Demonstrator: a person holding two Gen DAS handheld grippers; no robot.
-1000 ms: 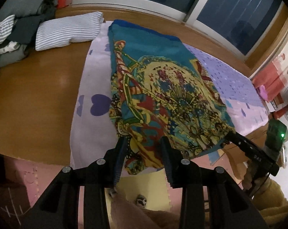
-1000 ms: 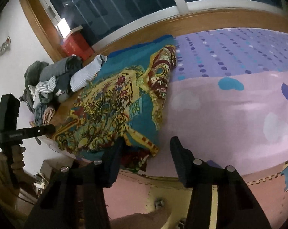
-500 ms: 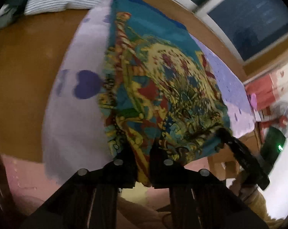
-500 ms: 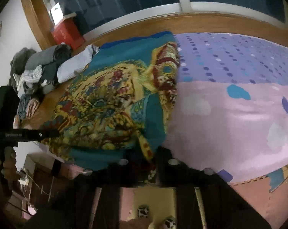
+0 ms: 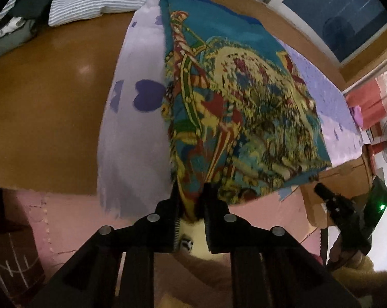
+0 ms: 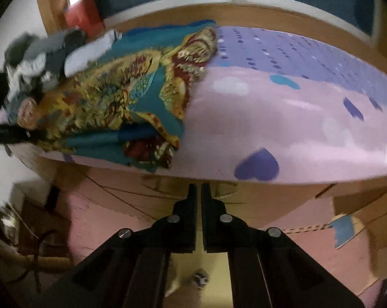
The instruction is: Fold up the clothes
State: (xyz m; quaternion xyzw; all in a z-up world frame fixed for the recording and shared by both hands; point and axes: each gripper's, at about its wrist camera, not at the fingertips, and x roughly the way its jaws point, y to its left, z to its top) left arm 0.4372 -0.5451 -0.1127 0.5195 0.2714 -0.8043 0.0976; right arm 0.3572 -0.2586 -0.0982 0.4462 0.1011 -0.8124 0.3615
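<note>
Since a moment ago your right gripper (image 6: 198, 190) has let go of the patterned garment (image 5: 234, 107) and pulled back below the near edge of the worktop (image 5: 39, 118), while your left gripper (image 5: 191, 195) has kept its grip on the cloth. At the far left corner of the worktop lies a pile of folded clothes (image 5: 19, 15), with a striped folded piece (image 5: 98, 0) just beside it. To the right of the bare wood a pale sheet with purple hearts (image 5: 137, 118) covers the top, and the garment lies on it, running from the far edge down to the near edge. Your left gripper's fingers are clamped on the garment's near hem, which hangs a little over the near edge; the cloth fills the narrow gap between them. The garment's near right corner lies at the near edge, and beyond it, low on the right of the left wrist view, your other hand (image 5: 347, 243) holds the right tool. In the right wrist view the garment (image 6: 121, 97) sits toward the left end of the sheet (image 6: 283, 128), bunched in loose folds at its near right corner, with the clothes pile (image 6: 34, 59) past it, blurred. The right gripper's fingers are closed together with only a hairline slit between them and nothing held, well apart from the garment and pointing at the front of the worktop under the sheet's edge.
</note>
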